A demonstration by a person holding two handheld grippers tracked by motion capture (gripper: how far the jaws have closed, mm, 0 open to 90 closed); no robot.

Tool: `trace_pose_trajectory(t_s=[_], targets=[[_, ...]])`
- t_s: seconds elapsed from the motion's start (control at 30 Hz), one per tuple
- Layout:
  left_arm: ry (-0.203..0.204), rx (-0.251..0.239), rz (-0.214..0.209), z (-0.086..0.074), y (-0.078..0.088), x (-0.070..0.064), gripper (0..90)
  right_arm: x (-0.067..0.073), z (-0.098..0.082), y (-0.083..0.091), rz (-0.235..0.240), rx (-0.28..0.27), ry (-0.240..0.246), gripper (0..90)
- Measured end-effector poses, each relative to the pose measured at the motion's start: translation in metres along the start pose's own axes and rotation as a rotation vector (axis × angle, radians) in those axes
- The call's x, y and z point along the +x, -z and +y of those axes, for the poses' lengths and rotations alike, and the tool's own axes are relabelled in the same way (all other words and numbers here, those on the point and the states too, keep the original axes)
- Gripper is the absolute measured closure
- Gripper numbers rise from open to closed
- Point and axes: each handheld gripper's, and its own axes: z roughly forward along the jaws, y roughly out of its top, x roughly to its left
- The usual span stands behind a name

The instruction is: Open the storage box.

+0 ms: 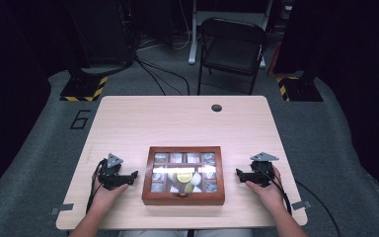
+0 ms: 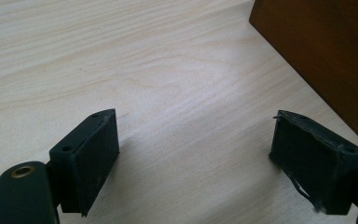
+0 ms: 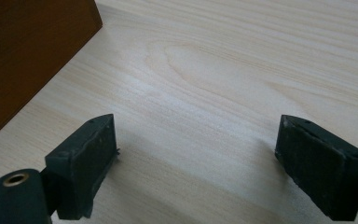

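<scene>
We see a pale rectangular wooden table (image 1: 177, 118) bearing a brown glass-lidded wooden compartment box (image 1: 183, 198) near its front edge.

Overhead light falls brightly on the pale table (image 1: 177, 118) while the room around it stays dark, glare whitens the glass lid of the wooden box (image 1: 183, 197), and both gripper views look soft with faint shadows

One wooden box (image 1: 183, 198), one table (image 1: 177, 121), one chair (image 1: 232, 47), two tools.
</scene>
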Motion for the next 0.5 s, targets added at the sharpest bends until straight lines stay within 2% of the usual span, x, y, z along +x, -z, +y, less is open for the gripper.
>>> trace_pose_trajectory(t_s=[0.5], targets=[[-0.001,-0.004,0.001,0.0001,-0.0002,0.0010,15.0,0.0001,-0.0003,0.0007,-0.009,-0.002,-0.007,14.3]])
